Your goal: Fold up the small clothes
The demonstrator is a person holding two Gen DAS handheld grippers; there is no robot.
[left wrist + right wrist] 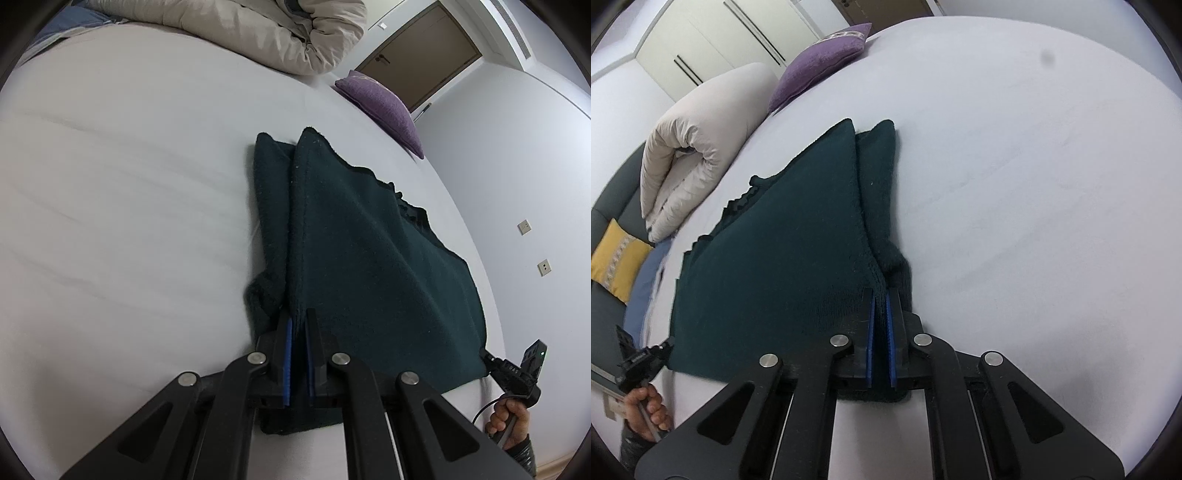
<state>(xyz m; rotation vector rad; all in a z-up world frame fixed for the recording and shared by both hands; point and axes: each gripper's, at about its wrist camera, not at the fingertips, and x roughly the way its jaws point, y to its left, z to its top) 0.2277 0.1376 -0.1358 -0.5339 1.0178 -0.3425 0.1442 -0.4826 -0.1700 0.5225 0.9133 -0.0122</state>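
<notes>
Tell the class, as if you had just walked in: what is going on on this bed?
A person holds a two-finger gripper in each hand and is folding a dark green knitted garment on a white bed. The left gripper and the right gripper each have their jaws shut on one near corner of the garment, lifting its near edge while the rest lies on the sheet. A purple cushion and a rolled beige duvet sit at the far side.

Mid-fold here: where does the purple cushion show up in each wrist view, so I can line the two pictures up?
Left wrist view: purple cushion sits upper right, at the bed's far edge below the door.
Right wrist view: purple cushion sits upper left, beside the rolled beige duvet.
Shared landmark: the dark green garment on the white sheet, centre in both.
</notes>
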